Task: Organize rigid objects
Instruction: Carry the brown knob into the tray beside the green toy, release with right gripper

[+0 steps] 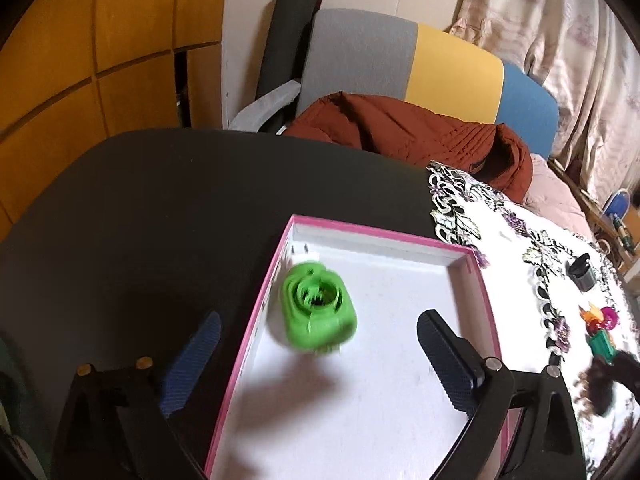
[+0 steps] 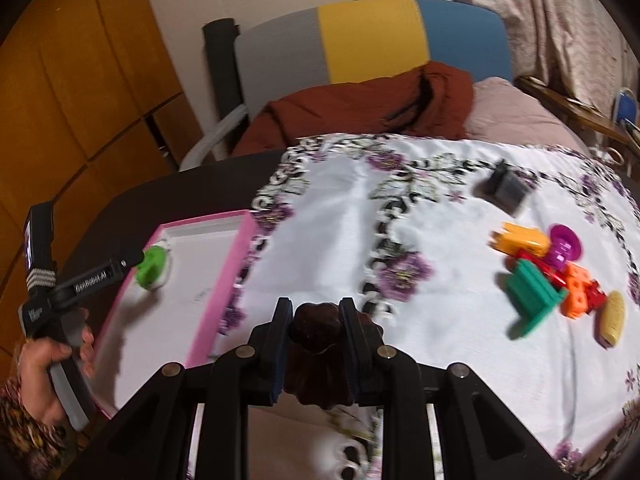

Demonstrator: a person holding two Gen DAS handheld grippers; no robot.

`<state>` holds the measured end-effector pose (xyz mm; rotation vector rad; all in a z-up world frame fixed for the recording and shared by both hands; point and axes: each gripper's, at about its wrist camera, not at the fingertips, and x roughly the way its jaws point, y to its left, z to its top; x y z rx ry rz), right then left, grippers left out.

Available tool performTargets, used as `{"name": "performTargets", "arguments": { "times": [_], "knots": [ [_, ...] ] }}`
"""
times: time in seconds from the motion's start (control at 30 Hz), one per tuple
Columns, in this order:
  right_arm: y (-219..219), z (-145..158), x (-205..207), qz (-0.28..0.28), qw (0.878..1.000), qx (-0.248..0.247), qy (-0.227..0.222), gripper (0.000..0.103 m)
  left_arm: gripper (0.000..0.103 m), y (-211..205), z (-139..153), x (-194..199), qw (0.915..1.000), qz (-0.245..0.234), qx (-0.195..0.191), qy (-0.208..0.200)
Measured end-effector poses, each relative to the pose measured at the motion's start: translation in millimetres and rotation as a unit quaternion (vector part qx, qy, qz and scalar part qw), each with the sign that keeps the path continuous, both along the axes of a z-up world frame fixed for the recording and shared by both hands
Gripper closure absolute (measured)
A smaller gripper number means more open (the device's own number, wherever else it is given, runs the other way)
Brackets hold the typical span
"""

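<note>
A pink-rimmed white tray lies on the dark table; it also shows in the right wrist view. A green plastic part sits blurred inside the tray near its left wall, and shows in the right wrist view. My left gripper is open just behind the green part, empty. My right gripper is shut on a dark brown ridged object above the floral cloth. A heap of coloured toy parts lies at the right of the cloth.
A black box-like object lies on the floral cloth behind the toy heap. A rust-red jacket lies on a grey, yellow and blue chair behind the table. Wooden cupboards stand at the left.
</note>
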<state>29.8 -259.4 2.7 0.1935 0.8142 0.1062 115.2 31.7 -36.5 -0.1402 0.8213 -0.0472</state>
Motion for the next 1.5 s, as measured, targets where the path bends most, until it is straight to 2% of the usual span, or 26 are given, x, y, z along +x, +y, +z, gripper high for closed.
{"name": "performTargets", "arguments": {
  "times": [0.1,0.23,0.5,0.67,0.83,1.03,1.3,1.5],
  "knots": [
    [15.7,3.0,9.0,0.022,1.0,0.011,0.001,0.08,0.003,7.3,-5.9,-15.3,0.9996,0.005,-0.026,0.009],
    [36.1,3.0,28.3,0.044,0.999,0.027,0.009,0.08,0.003,6.8,-13.8,-27.4,0.9989,0.01,-0.04,0.023],
    [68.3,4.1,64.9,0.071,0.996,0.053,0.022,0.08,0.003,-1.5,-21.4,-46.8,0.9991,0.002,-0.034,0.025],
    [91.4,3.6,83.4,0.085,0.995,0.045,0.022,0.08,0.003,0.4,-23.7,-54.7,0.9992,0.0,-0.032,0.026],
    [120.0,-1.4,107.5,0.113,0.993,0.017,0.009,0.08,0.003,1.9,-22.1,-60.5,0.9994,-0.001,-0.027,0.022],
    [147.7,-19.7,144.4,0.123,0.992,0.014,0.029,0.08,0.003,5.1,-25.7,-67.3,0.9995,-0.001,-0.014,0.028],
    [178.4,-37.6,175.5,0.136,0.989,-0.013,0.049,0.08,0.003,15.1,-25.9,-70.9,0.9993,0.009,-0.024,0.028],
    [182.4,-47.7,185.0,0.136,0.989,-0.008,0.056,0.08,0.003,22.9,-24.9,-70.6,0.9987,0.023,-0.036,0.028]
  ]
}}
